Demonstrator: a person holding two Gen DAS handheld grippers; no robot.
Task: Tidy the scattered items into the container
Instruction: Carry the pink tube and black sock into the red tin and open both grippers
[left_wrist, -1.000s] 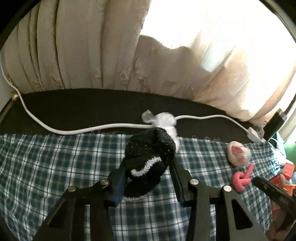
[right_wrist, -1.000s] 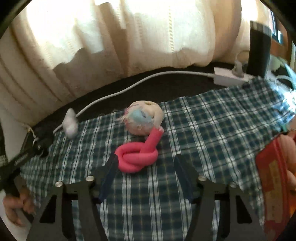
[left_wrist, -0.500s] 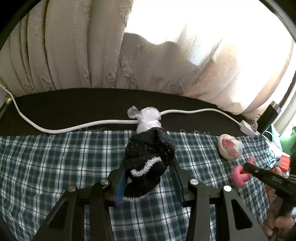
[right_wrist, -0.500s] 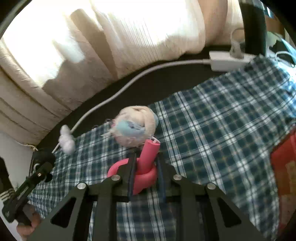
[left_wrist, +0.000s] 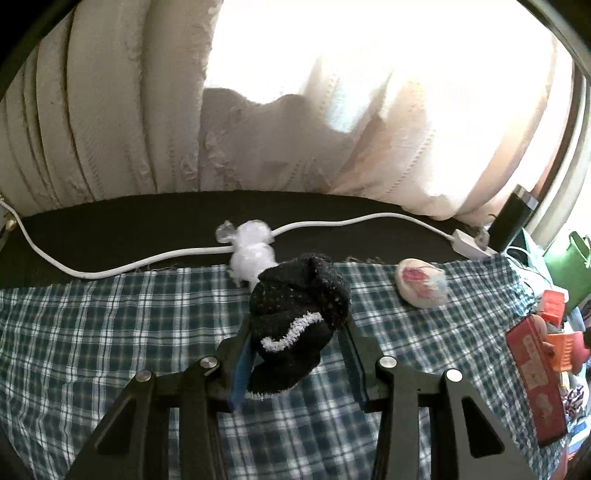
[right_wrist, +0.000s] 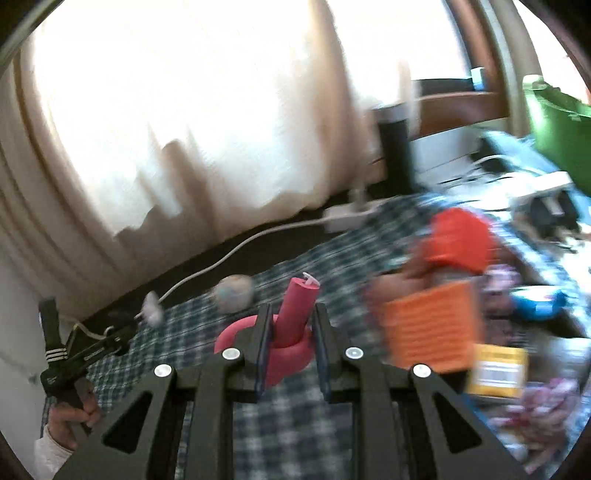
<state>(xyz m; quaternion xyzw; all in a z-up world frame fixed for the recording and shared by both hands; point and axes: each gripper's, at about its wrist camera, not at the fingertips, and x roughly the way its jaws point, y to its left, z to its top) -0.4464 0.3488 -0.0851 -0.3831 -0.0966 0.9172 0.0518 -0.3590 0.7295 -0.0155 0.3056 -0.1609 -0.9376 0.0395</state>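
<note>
The left claw (left_wrist: 295, 350) is clamped on a rolled black speckled sock with a white fuzzy trim (left_wrist: 295, 317), held above the blue-and-white plaid cloth (left_wrist: 110, 332) that covers the desk. Just beyond the sock, at the far edge of the cloth, a crumpled white plastic wad (left_wrist: 251, 254) lies against a white power cable (left_wrist: 147, 260) running across the dark desk top. To the right of the sock a pale rolled sock ball with pink markings (left_wrist: 421, 282) rests on the cloth. At the far right edge sits a red cardboard box (left_wrist: 535, 380) with orange items in it.

The right claw (right_wrist: 291, 347) is closed tight on a knotted pink foam tube (right_wrist: 295, 310), its free end pointing up. The right wrist view is blurred; to the right are orange packages (right_wrist: 432, 332) and a green tub (right_wrist: 557, 122). At lower left a hand (right_wrist: 74, 417) grips the other claw's handle.
</note>
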